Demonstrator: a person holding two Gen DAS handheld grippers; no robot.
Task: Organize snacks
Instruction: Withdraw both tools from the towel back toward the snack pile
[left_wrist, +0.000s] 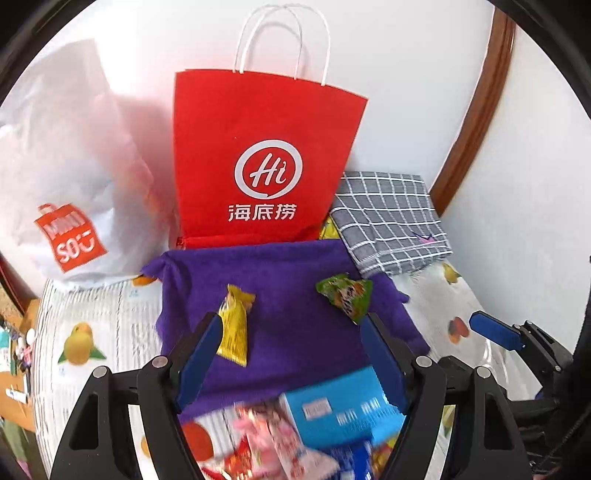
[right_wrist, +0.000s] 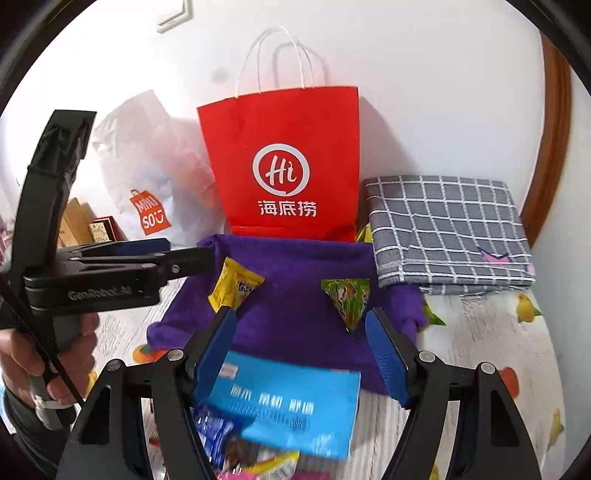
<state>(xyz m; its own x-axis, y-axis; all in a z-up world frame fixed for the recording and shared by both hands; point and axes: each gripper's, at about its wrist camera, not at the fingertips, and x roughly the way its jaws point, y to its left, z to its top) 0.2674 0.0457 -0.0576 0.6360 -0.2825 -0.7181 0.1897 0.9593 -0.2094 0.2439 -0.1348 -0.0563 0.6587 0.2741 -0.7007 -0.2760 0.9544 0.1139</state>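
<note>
A purple cloth (left_wrist: 295, 332) (right_wrist: 295, 325) lies on the table before a red paper bag (left_wrist: 266, 155) (right_wrist: 284, 162). On it lie a yellow snack packet (left_wrist: 234, 326) (right_wrist: 234, 282) and a green triangular packet (left_wrist: 347, 295) (right_wrist: 349, 299). A blue packet (left_wrist: 343, 410) (right_wrist: 291, 406) and several mixed snacks (left_wrist: 258, 439) lie at the near edge. My left gripper (left_wrist: 291, 358) is open and empty above the cloth. My right gripper (right_wrist: 301, 350) is open and empty above the blue packet. The left gripper also shows from the side in the right wrist view (right_wrist: 177, 254).
A white plastic bag (left_wrist: 70, 184) (right_wrist: 155, 177) stands left of the red bag. A folded grey checked cloth (left_wrist: 391, 221) (right_wrist: 447, 232) lies at the right. The fruit-print tablecloth (left_wrist: 81, 332) (right_wrist: 498, 350) covers the table. A white wall is behind.
</note>
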